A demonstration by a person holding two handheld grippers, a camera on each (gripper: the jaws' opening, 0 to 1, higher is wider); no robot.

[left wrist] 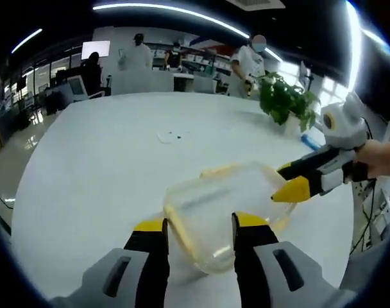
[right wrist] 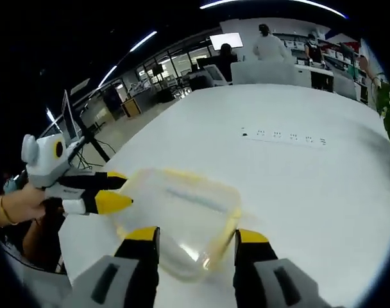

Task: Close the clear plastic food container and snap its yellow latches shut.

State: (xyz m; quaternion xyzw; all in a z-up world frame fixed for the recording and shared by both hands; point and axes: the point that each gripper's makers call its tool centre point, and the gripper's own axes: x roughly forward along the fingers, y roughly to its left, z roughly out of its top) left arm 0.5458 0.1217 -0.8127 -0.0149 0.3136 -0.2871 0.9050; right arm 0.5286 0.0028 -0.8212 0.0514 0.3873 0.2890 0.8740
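Left gripper (left wrist: 199, 226) nearest in left gripper view, jaws apart, straddling near end of clear container (left wrist: 224, 215); not clamped. Container sits on white table (left wrist: 105, 167), lid seemingly down, yellow latches (left wrist: 217, 171) along rim, likely unsnapped. Right gripper (right wrist: 197, 239) opposite, jaws spread around own end of container (right wrist: 179, 218); its tips (left wrist: 291, 181) also parted. Likely both ends flanked to steady box while pressing latches. Table edge close behind the right gripper; open tabletop beyond. Far: potted plant (left wrist: 285, 99), people, desks.
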